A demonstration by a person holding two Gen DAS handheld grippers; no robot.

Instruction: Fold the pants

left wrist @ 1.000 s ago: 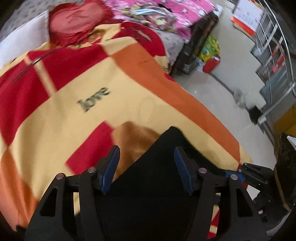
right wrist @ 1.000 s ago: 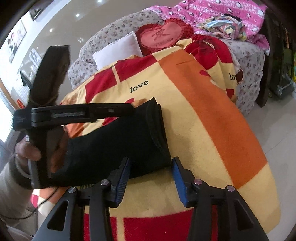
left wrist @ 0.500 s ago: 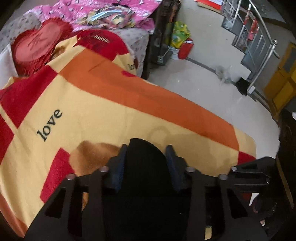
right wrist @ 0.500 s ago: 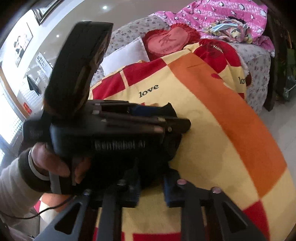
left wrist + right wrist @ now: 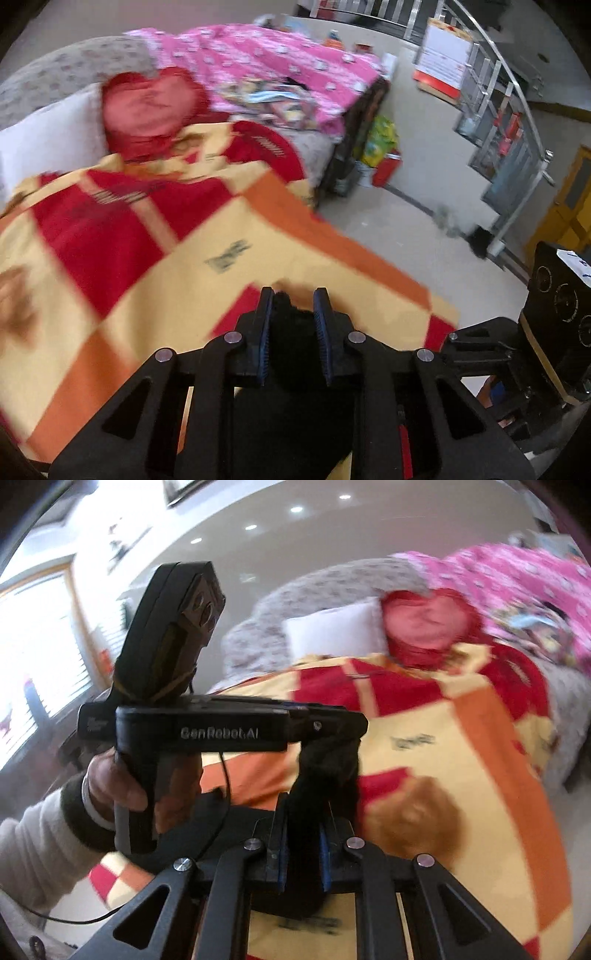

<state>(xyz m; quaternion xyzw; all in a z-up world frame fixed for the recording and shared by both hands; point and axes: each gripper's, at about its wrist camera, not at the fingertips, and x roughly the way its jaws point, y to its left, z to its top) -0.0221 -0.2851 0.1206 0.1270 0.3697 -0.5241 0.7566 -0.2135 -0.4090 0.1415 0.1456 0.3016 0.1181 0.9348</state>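
Note:
The black pants (image 5: 291, 373) are bunched between the blue pads of my left gripper (image 5: 293, 306), which is shut on them above the blanket. In the right wrist view my right gripper (image 5: 301, 812) is shut on the same black pants (image 5: 325, 771), and the cloth rises from its jaws up to the left gripper (image 5: 347, 725), held sideways just above by a hand. Both grippers hold the pants lifted off the bed. The rest of the pants hangs below, hidden behind the gripper bodies.
A yellow, red and orange blanket (image 5: 147, 258) covers the bed. A red heart cushion (image 5: 147, 107), a white pillow (image 5: 332, 635) and a pink quilt (image 5: 280, 70) lie at the far end. Floor (image 5: 424, 206) and a metal railing (image 5: 498, 122) are to the right.
Both grippers closed on the folded black pants and lifted them off the blanket. The views have tilted up towards the headboard.

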